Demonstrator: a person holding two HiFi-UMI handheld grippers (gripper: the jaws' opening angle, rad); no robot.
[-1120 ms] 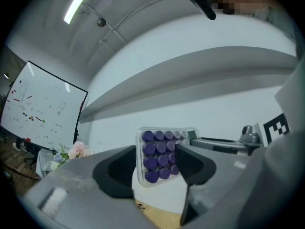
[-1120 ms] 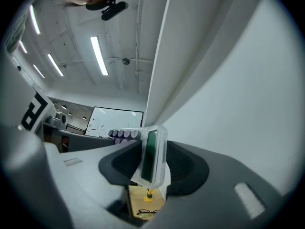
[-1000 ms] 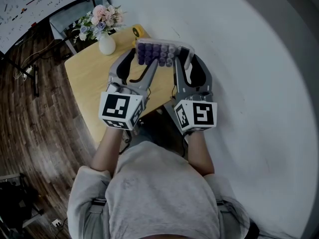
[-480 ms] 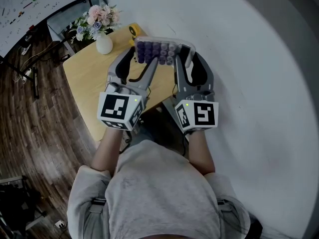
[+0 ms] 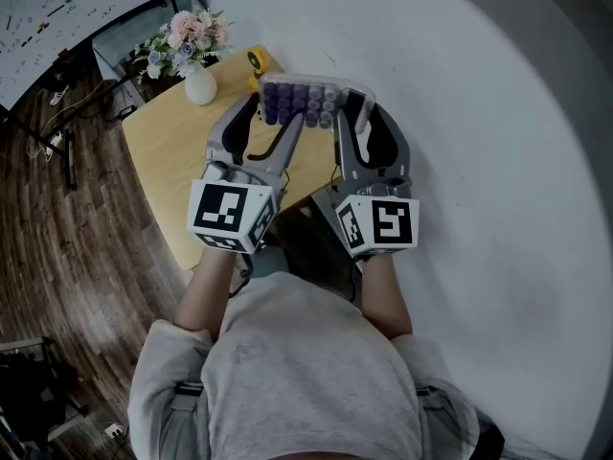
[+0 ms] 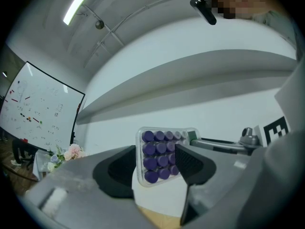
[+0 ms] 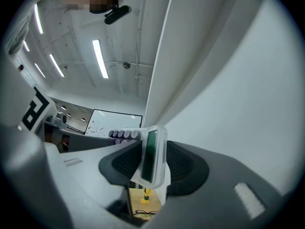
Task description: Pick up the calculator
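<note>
Nothing has shifted: your right tool [image 5: 360, 111] stays clamped on the calculator [image 5: 299, 102] above the table's [image 5: 168, 151] far edge, your left tool [image 5: 268, 123] stands open, and the pickup looks done.

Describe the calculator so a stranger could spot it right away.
Find the wooden table by the white wall. Above its wall-side edge the right gripper clamps the calculator. It alone has rows of round purple keys in a clear case.
</note>
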